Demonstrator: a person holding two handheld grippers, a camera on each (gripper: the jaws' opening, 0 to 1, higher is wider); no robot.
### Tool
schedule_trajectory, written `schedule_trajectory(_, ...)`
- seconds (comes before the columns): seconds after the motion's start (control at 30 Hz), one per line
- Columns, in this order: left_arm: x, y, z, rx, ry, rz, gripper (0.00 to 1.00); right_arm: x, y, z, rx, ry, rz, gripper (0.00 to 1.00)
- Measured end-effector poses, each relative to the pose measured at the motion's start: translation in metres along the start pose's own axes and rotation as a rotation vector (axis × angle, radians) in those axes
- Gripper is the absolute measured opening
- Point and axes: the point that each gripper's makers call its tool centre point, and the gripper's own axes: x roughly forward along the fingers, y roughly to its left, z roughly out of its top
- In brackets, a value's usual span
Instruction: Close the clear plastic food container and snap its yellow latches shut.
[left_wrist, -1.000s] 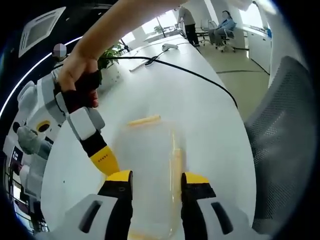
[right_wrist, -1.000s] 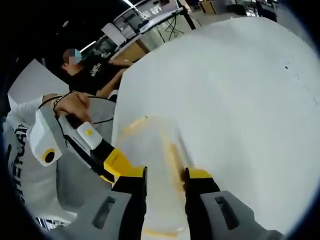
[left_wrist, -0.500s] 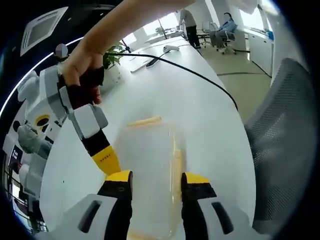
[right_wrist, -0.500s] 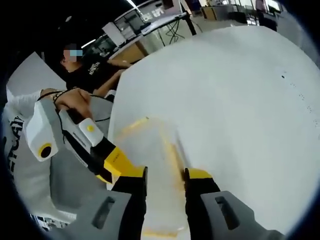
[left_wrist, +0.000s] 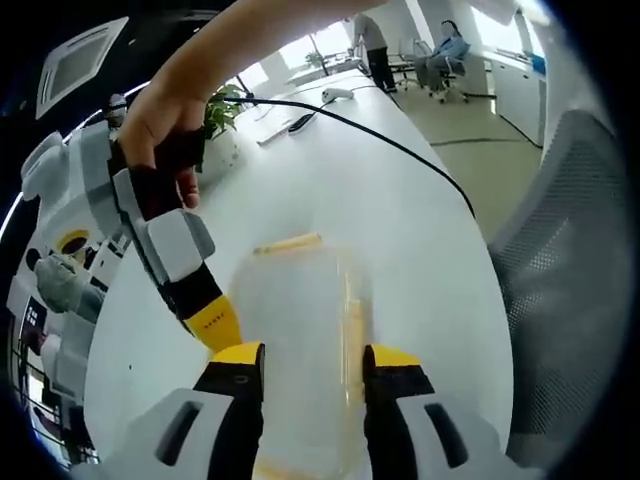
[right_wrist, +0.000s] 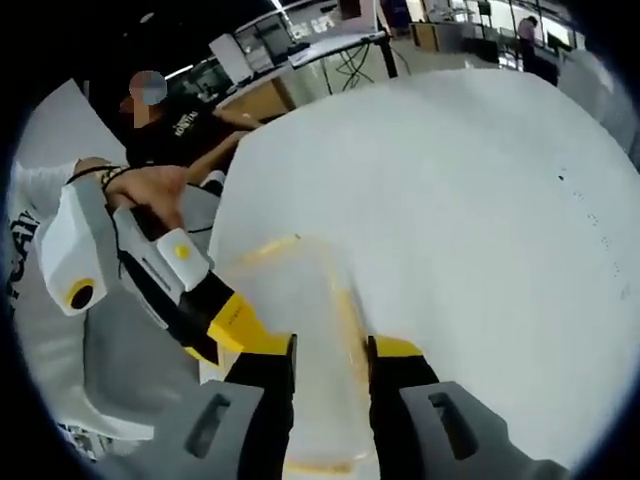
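**Q:** Where's the container?

**A:** I see the container (left_wrist: 300, 340) flat on the white table (left_wrist: 420, 220), between and beyond the left gripper's (left_wrist: 312, 362) two jaws. It is clear, with a yellow latch (left_wrist: 288, 242) on its far edge and another latch strip (left_wrist: 352, 320) along its right side, just inside the right jaw. In the right gripper view I log the same container (right_wrist: 305, 330) on the table (right_wrist: 480, 220), its far yellow edge (right_wrist: 268, 246) visible.

**Q:** State of the tools?

**A:** Left gripper: jaws parted, yellow tips standing on either side of the container's near part. I can't tell whether they press on it. Right gripper (right_wrist: 330, 355): jaws also parted and straddling the container; contact again unclear to me. Each gripper also enters the other's view from the left side, held by a hand (left_wrist: 165, 110), its yellow tip down beside the container's left edge.

**Q:** Anything else on record?

**A:** A black cable (left_wrist: 400, 150) runs across the table's far part, a grey mesh chair (left_wrist: 560, 280) stands at its right, and a potted plant (left_wrist: 225, 110) sits at the far left. A person in a black shirt (right_wrist: 190, 130) sits past the table.
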Motion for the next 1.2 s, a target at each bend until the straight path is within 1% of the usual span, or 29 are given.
schedule_trajectory(0.1, 0.0, 0.0, 0.0, -0.006, -0.002, 0.007, 0.35, -0.002, -0.007, 0.0, -0.017, -0.006, -0.063, 0.33)
schedule_trajectory(0.17, 0.0, -0.002, 0.0, -0.047, 0.006, 0.003, 0.41, -0.004, -0.009, -0.001, -0.017, 0.0, -0.09, 0.37)
schedule_trajectory(0.2, 0.001, -0.003, -0.002, -0.055, 0.01, -0.002, 0.47, -0.004, -0.008, -0.002, -0.026, 0.004, -0.091, 0.36)
schedule_trajectory(0.23, 0.001, -0.004, -0.002, -0.055, 0.007, -0.009, 0.49, -0.005, -0.007, -0.003, -0.034, 0.008, -0.091, 0.35)
schedule_trajectory(0.3, -0.001, -0.006, -0.001, -0.08, -0.004, -0.022, 0.5, -0.007, -0.006, -0.004, -0.061, 0.018, -0.109, 0.35)
schedule_trajectory(0.4, -0.005, -0.004, -0.003, -0.118, -0.004, -0.03, 0.51, -0.011, -0.003, -0.006, -0.071, 0.026, -0.114, 0.35)
schedule_trajectory(0.5, -0.009, -0.002, -0.008, -0.132, 0.01, -0.024, 0.57, -0.016, 0.0, -0.007, -0.075, 0.02, -0.109, 0.37)
schedule_trajectory(0.57, -0.013, 0.0, -0.013, -0.146, 0.025, -0.022, 0.59, -0.02, 0.001, -0.009, -0.077, 0.016, -0.116, 0.4)
schedule_trajectory(0.67, -0.02, 0.008, -0.019, -0.168, 0.041, -0.009, 0.61, -0.025, 0.003, -0.013, -0.091, 0.019, -0.125, 0.44)
schedule_trajectory(0.73, -0.024, 0.012, -0.022, -0.175, 0.046, -0.003, 0.65, -0.029, 0.004, -0.017, -0.103, 0.027, -0.134, 0.47)
schedule_trajectory(0.8, -0.027, 0.017, -0.025, -0.181, 0.055, 0.001, 0.7, -0.033, 0.006, -0.022, -0.136, 0.039, -0.145, 0.49)
schedule_trajectory(0.9, -0.032, 0.029, -0.031, -0.192, 0.069, 0.014, 0.8, -0.037, 0.008, -0.027, -0.14, 0.05, -0.161, 0.59)
schedule_trajectory(1.03, -0.038, 0.041, -0.039, -0.199, 0.104, 0.012, 0.84, -0.042, 0.013, -0.036, -0.173, 0.076, -0.166, 0.64)
schedule_trajectory(1.1, -0.04, 0.045, -0.044, -0.197, 0.123, -0.001, 0.88, -0.043, 0.014, -0.04, -0.184, 0.086, -0.178, 0.66)
schedule_trajectory(1.13, -0.041, 0.043, -0.048, -0.201, 0.144, -0.032, 0.91, -0.043, 0.015, -0.042, -0.193, 0.093, -0.181, 0.68)
schedule_trajectory(1.17, -0.041, 0.037, -0.052, -0.204, 0.164, -0.079, 0.94, -0.043, 0.013, -0.046, -0.202, 0.117, -0.193, 0.69)
schedule_trajectory(1.2, -0.042, 0.035, -0.057, -0.201, 0.196, -0.104, 0.97, -0.043, 0.01, -0.055, -0.238, 0.174, -0.213, 0.7)
